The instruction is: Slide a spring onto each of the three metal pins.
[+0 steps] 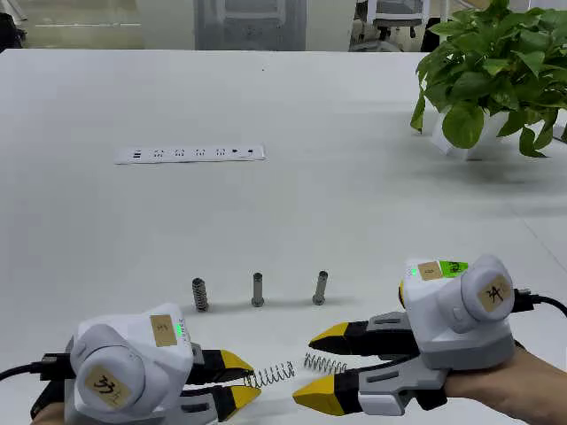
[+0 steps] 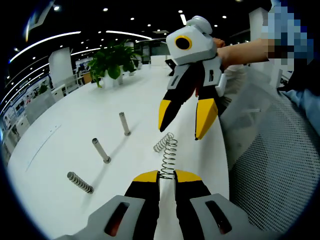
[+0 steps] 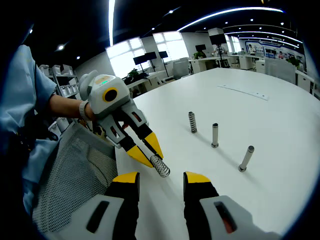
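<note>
Head view: three pins (image 1: 258,291) stand in a row on the desk (image 1: 354,204). The left pin (image 1: 198,282) carries a first spring (image 1: 201,299); the middle pin (image 1: 258,285) and right pin (image 1: 320,288) are bare. The left tongs (image 1: 252,378) clamp a second spring (image 1: 270,375). A third spring (image 1: 325,363) lies on the desk between the open jaws of the right tongs (image 1: 305,370).
Left gripper view: jaws closed on the second spring's end.
Right gripper view: jaws stand apart.

**Open-plan office**

A broad white surface (image 1: 354,221) carries a power strip (image 1: 190,154) and a potted plant (image 1: 492,66), with office chairs (image 1: 251,18) at its far edge. The right gripper view takes in long ceiling light strips (image 3: 111,20), monitors (image 3: 150,59) on further desks, and storage shelves (image 3: 50,75).
</note>
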